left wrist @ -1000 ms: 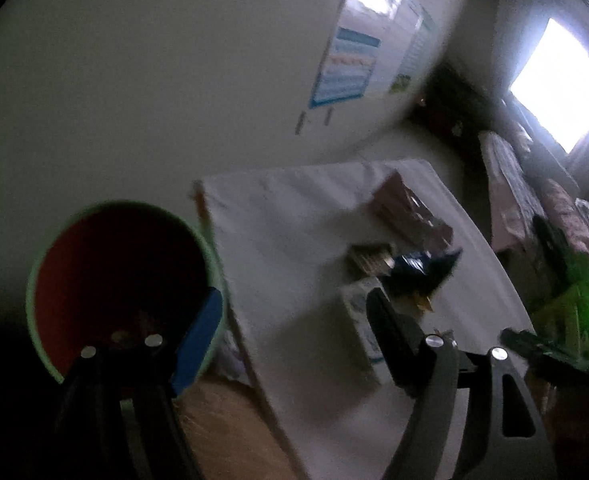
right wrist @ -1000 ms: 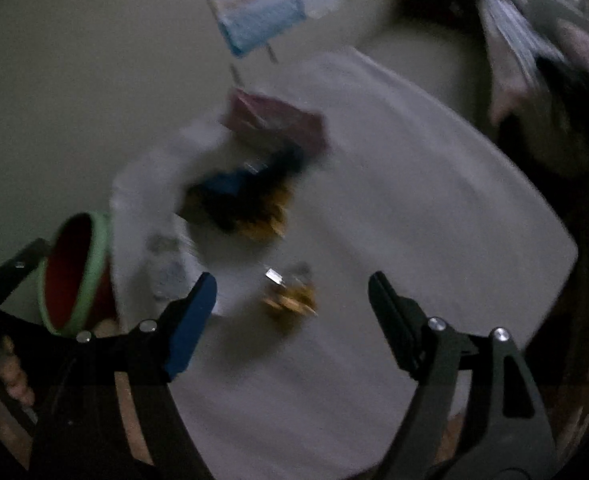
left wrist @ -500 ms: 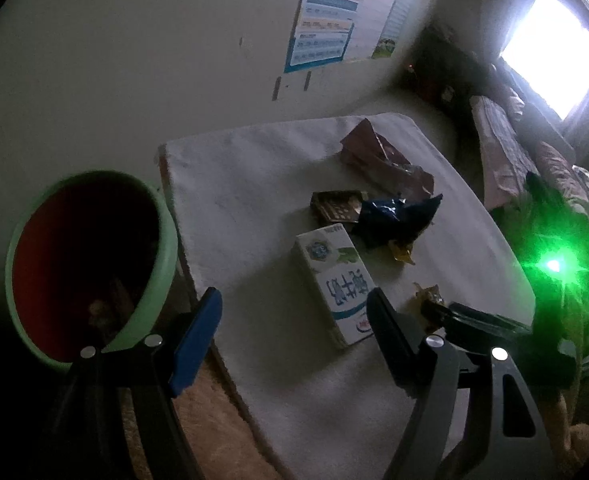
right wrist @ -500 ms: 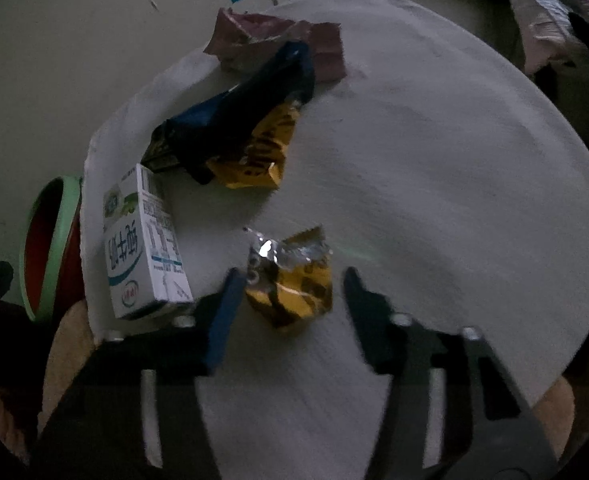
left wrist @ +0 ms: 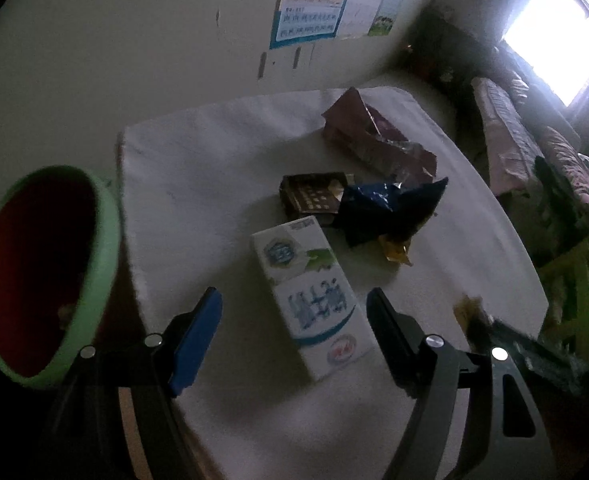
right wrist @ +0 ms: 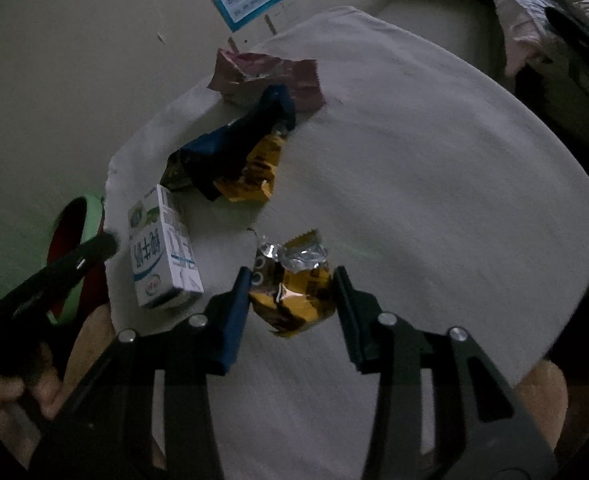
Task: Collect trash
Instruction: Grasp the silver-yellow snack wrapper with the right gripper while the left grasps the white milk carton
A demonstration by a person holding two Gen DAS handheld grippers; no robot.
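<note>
Left wrist view: the left gripper (left wrist: 294,312) stands wide open, fingers spread to either side of the near end of a white milk carton (left wrist: 312,296) with no contact on either side. The carton lies flat on the white tablecloth (left wrist: 198,184). Beyond it, touching or overlapping one another, lie a dark brown wrapper (left wrist: 312,198), a crumpled blue bag (left wrist: 390,208) and a small yellow wrapper (left wrist: 394,250) that shows from under the blue bag. A maroon bag (left wrist: 374,140) rests farther back, near the wall. A green-rimmed bin with a red interior (left wrist: 42,264) sits off the cloth's left edge; some small debris is dimly visible inside. At the right border, the other tool appears only as a dark blurred shape.

Right wrist view: the right gripper (right wrist: 292,280) is partly closed around a yellow foil wrapper (right wrist: 294,284). Both fingers lie against or just beside the wrapper's sides; the dim picture does not settle whether they actually press it. The wrapper rests on the cloth (right wrist: 434,180), near the front edge. To its left lies the milk carton (right wrist: 160,252), with the left tool's dark finger just beside it and the bin (right wrist: 90,216) behind. The blue bag (right wrist: 246,136), another yellow wrapper (right wrist: 254,176) and the maroon bag (right wrist: 262,76) lie farther back in a cluster.
</note>
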